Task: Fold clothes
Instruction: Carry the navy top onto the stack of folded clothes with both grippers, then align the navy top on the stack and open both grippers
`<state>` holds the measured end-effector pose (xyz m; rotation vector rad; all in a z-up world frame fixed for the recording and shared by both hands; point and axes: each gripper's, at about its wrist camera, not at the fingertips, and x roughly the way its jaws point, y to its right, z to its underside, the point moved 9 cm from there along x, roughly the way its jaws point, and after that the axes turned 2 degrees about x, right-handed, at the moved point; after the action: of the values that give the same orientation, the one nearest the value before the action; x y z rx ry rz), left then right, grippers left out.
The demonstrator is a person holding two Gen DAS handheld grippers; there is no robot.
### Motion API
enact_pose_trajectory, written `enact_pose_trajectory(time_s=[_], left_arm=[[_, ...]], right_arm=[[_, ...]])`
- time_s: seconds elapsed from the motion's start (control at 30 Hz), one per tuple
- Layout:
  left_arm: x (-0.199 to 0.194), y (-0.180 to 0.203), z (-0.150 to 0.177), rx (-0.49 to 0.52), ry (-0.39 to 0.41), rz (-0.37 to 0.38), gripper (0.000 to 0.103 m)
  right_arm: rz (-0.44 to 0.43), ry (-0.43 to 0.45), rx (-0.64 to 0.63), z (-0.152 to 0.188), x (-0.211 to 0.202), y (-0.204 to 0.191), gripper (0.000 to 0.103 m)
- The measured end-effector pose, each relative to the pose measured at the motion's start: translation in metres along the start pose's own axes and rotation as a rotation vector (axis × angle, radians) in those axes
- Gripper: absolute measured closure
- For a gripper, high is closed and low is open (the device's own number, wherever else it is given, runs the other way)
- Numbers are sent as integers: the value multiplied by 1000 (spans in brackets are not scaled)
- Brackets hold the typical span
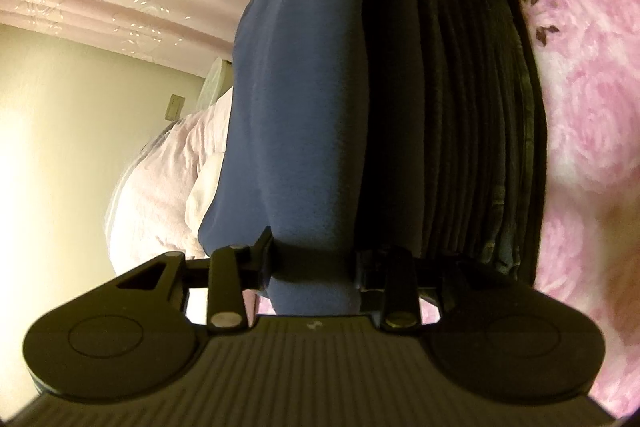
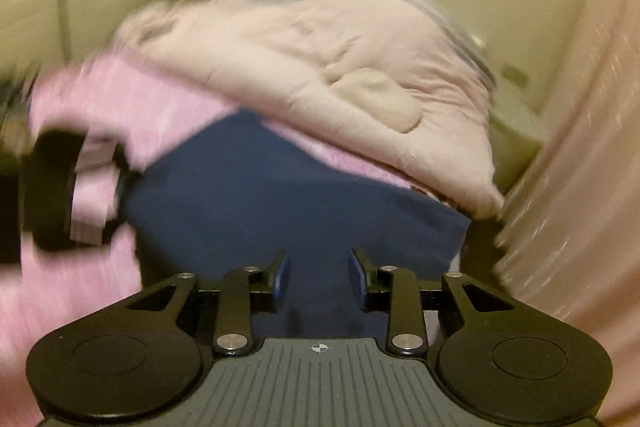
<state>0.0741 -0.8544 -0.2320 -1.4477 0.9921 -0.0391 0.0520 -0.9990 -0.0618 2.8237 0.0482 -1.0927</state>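
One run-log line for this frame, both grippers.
left gripper: shut on blue garment | right gripper: open, empty | dark folded stack: beside garment

The right tongs (image 2: 318,281) stand parted, their blue-padded tips apart with nothing pressed between them, and a dark blue, smooth cloth garment (image 2: 280,195) lies spread just ahead of and beneath the gap. Beyond the garment a pale pink, puffy quilted comforter (image 2: 320,59) is heaped up, with a brighter pink fuzzy blanket (image 2: 120,99) to the left of it, all blurred. Far to the left of the tongs the other black tongs (image 2: 76,183) show, too smeared to read, and to the right hangs a pale pink shiny curtain (image 2: 592,147).
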Motion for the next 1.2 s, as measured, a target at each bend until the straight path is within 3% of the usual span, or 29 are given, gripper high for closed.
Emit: enact_pose_trajectory(time_s=[0.17, 0.27, 0.43, 0.63, 0.83, 0.93, 0.97, 1.03, 1.2], left_arm=[[-6, -2, 1, -33, -12, 25, 70], [-20, -8, 8, -81, -24, 54, 64], [-58, -27, 31, -324, -51, 81, 67], [-57, -74, 17, -691, 21, 114, 67], [-14, -55, 15, -771, -64, 218, 71], [-19, -62, 16, -808, -82, 227, 71], [-21, -64, 18, -826, -89, 232, 71], [-27, -69, 23, -859, -102, 235, 71], [-60, -71, 41, -994, -139, 230, 65]], right_arm=[[-22, -124, -6, 21, 39, -1, 71], [-13, -109, 17, 27, 37, -1, 71], [-3, -89, 12, 37, 42, -2, 71], [0, -70, 51, 51, 51, -2, 71], [-25, -91, 68, 42, 51, 3, 71], [-20, -66, 114, 34, 40, 7, 71], [-21, -55, 129, 32, 35, 7, 70], [-6, -29, 152, 32, 19, 7, 33], [-9, -7, 225, 51, -22, -10, 31]])
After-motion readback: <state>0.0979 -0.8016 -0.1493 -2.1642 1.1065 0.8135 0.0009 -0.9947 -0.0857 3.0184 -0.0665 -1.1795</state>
